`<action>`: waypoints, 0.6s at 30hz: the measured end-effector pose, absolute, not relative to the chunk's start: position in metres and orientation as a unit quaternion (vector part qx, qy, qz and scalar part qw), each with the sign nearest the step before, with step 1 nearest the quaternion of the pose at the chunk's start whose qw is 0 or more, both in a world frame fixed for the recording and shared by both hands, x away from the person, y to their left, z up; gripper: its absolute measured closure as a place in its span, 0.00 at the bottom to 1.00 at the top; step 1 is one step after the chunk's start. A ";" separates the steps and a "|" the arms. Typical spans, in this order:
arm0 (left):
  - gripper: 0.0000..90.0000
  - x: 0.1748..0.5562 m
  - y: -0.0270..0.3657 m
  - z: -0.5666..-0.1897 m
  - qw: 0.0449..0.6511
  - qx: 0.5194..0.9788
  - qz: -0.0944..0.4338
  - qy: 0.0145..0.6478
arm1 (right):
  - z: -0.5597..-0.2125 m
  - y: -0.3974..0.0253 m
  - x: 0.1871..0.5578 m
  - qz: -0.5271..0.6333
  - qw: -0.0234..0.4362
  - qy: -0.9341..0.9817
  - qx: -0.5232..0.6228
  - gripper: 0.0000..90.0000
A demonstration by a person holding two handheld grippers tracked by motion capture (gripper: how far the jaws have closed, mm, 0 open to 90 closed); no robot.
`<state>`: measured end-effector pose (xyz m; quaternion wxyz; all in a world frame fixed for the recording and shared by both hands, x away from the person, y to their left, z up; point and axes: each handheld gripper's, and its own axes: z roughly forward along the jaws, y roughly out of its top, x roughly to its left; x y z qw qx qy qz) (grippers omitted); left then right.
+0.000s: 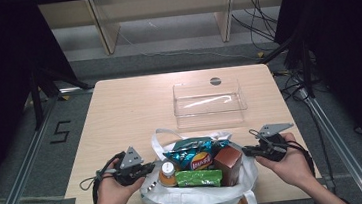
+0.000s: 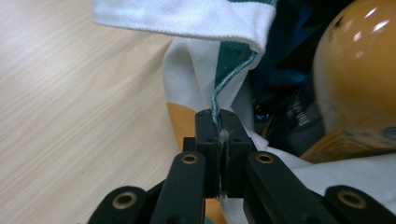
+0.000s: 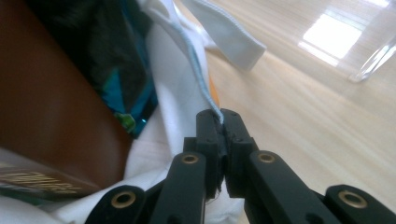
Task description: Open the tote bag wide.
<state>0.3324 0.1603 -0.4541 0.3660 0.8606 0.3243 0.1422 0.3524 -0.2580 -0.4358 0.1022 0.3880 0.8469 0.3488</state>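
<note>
High view: a white tote bag [image 1: 198, 193] of snacks sits between the left hand-held gripper [image 1: 148, 170] and the right hand-held gripper [image 1: 246, 150].

Left gripper view: jaws clamp the bag's rim, the orange bottle [image 2: 355, 79] just right.

Right gripper view: jaws pinch the opposite rim, the brown box [image 3: 51, 107] left.
</note>
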 end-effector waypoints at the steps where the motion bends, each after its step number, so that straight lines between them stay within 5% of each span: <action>1: 0.97 0.332 0.160 -0.454 0.366 0.861 0.142 0.324 | -0.441 -0.257 0.355 0.358 0.103 0.844 0.386 0.97; 18: 0.96 0.335 0.157 -0.467 0.370 0.856 0.138 0.333 | -0.462 -0.249 0.359 0.331 0.082 0.853 0.396 0.97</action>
